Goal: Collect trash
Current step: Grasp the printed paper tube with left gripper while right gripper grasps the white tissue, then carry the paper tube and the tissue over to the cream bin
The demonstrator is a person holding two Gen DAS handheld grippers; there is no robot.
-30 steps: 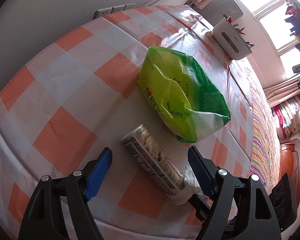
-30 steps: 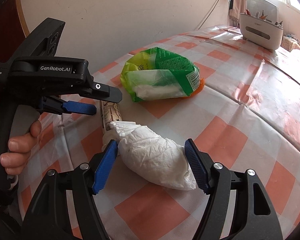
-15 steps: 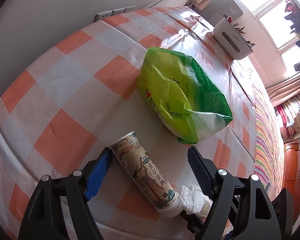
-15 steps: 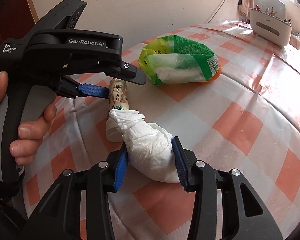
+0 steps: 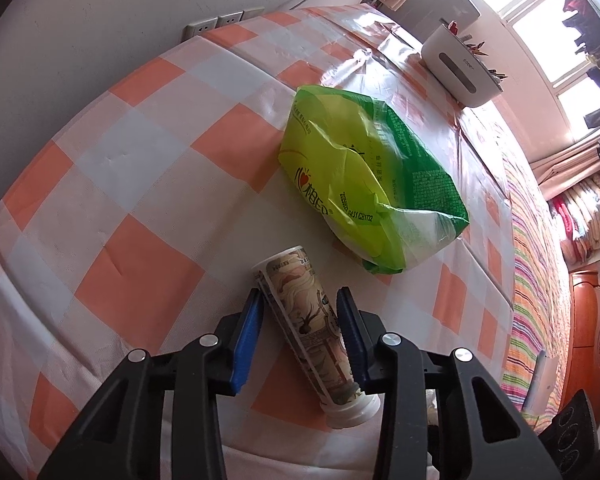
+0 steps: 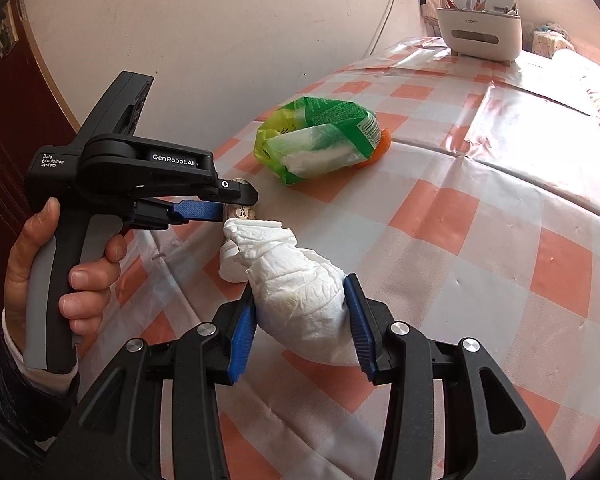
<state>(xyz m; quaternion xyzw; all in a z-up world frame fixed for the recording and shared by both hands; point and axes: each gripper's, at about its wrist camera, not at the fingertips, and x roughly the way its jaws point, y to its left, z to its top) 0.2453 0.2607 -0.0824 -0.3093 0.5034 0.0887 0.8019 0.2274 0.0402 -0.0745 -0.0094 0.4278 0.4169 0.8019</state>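
My left gripper point(image 5: 300, 304) is shut on a printed paper drink cup point(image 5: 312, 328) lying on its side, white lid toward me, on the checked tablecloth point(image 5: 140, 168). My right gripper point(image 6: 300, 312) is shut on a crumpled white tissue wad point(image 6: 296, 292) whose twisted tip reaches the cup point(image 6: 242, 213). In the right wrist view the left gripper point(image 6: 204, 210) is to the left, held by a hand. A green plastic bag point(image 5: 360, 184) lies beyond the cup; it also shows in the right wrist view point(image 6: 320, 140), with something orange under its far end.
A white desk organiser point(image 5: 460, 68) with pens stands at the far end of the table, also in the right wrist view point(image 6: 480, 28). The wall with power sockets point(image 5: 220, 24) borders the table at the left. A striped cloth point(image 5: 540, 280) lies past the table's right side.
Both grippers went from open to shut: the right on the tissue wad, then the left on the cup. The cup rolled, and the left gripper moved forward over it.
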